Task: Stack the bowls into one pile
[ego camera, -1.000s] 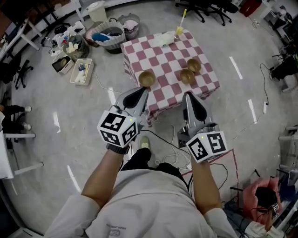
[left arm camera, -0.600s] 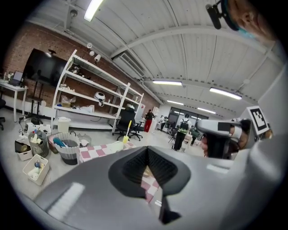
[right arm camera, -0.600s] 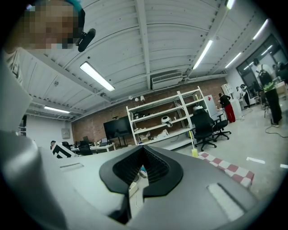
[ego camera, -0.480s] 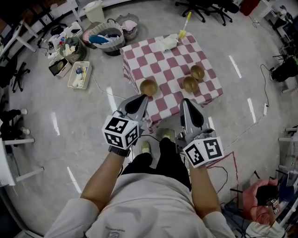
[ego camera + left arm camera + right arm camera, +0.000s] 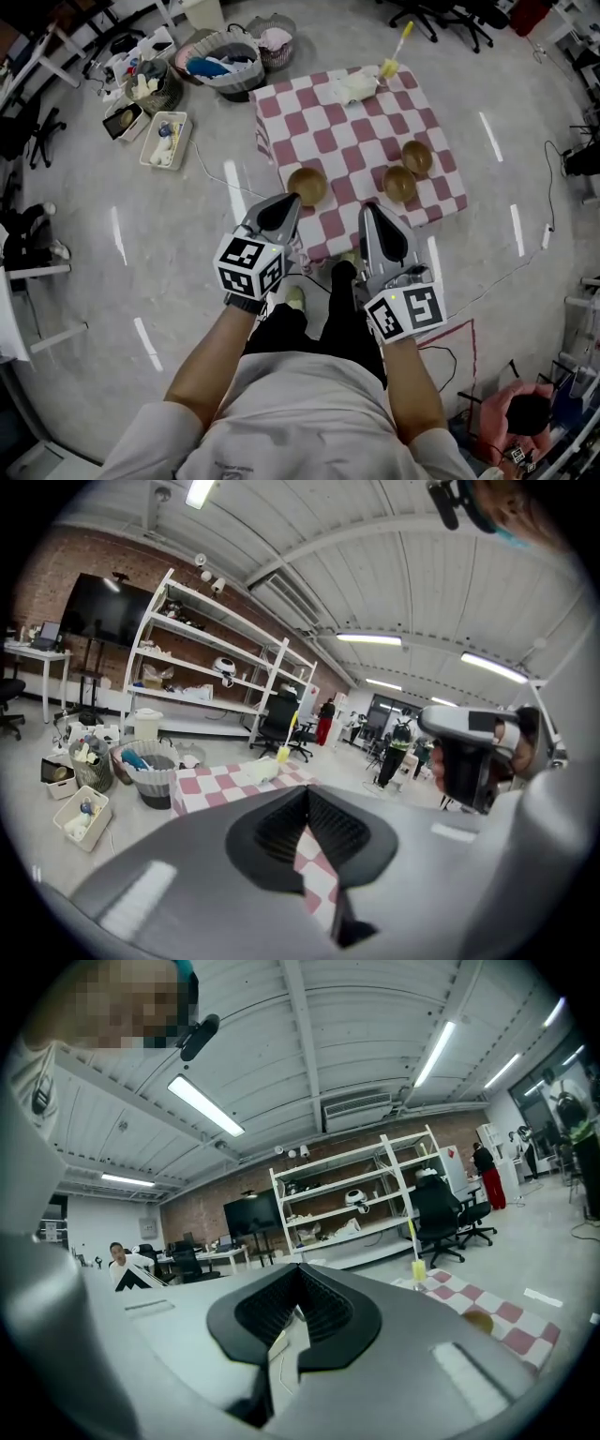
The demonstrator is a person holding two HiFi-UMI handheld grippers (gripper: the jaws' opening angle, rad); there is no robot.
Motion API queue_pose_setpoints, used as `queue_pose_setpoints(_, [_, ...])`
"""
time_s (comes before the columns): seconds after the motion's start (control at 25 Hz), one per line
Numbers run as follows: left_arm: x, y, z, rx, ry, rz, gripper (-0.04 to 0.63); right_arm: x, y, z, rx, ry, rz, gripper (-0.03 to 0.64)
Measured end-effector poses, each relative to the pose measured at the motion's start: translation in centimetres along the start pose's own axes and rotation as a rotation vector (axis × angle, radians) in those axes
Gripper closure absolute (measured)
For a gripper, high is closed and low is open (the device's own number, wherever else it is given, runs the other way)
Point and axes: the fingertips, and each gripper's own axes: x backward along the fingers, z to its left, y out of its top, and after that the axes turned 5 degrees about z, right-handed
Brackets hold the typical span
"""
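Three brown wooden bowls stand apart on a table with a red-and-white checked cloth (image 5: 347,131): one near the front left edge (image 5: 307,186), two at the front right (image 5: 399,184) (image 5: 417,157). My left gripper (image 5: 284,202) is held short of the table, just below the left bowl, jaws closed on nothing. My right gripper (image 5: 372,211) hangs below the front edge, also shut and empty. In the left gripper view the closed gripper (image 5: 307,794) points over the cloth (image 5: 216,782). The right gripper view shows the gripper (image 5: 298,1274) and one bowl (image 5: 480,1322).
A white cloth (image 5: 356,86) and a yellow brush (image 5: 389,66) lie at the table's far edge. On the floor to the left stand a wicker basket (image 5: 223,67) and a white tray (image 5: 163,141). Cables run on the floor by my feet. Office chairs stand at the far right.
I have stepped closer to the table; it and the bowls now sit lower and further right in view. Both grippers stay shut and empty.
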Motion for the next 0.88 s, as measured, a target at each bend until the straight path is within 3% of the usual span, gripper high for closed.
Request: queue_pose_setpoints(0.88, [-9.7, -11.8, 9.6, 0.210, 0.187, 0.165, 0.589, -9.4, -11.6, -5.4, -0.041, 0.106, 0.197, 0.607])
